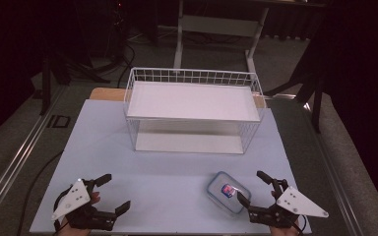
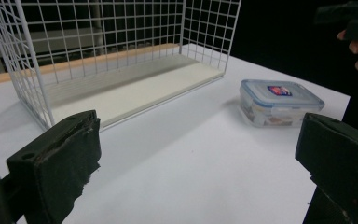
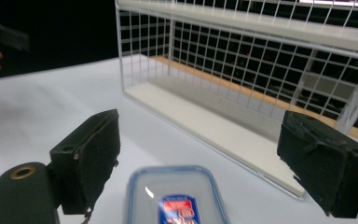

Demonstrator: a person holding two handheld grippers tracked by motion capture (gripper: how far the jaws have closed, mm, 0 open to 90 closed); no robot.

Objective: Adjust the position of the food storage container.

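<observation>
Box point(image 1: 229, 191), clear plastic with a blue-edged lid and a red-and-blue label: lies flat on the white table point(image 1: 167, 172) near its front right corner, just left of the right gripper point(image 1: 251, 187). Wire basket point(image 1: 193, 110), white, two shelves: stands well behind it. Right gripper: jaws wide apart, empty, box just ahead. Left gripper point(image 1: 116, 192): jaws apart, holding nothing, front left.

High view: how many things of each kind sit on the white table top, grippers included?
White wire two-tier shelf rack: 1
Clear rectangular plastic food container with a blue-rimmed lid and a red and blue label: 1
Black hand-held two-jaw grippers, jaws open, nothing between them: 2 (left gripper, right gripper)
Total: 4
</observation>
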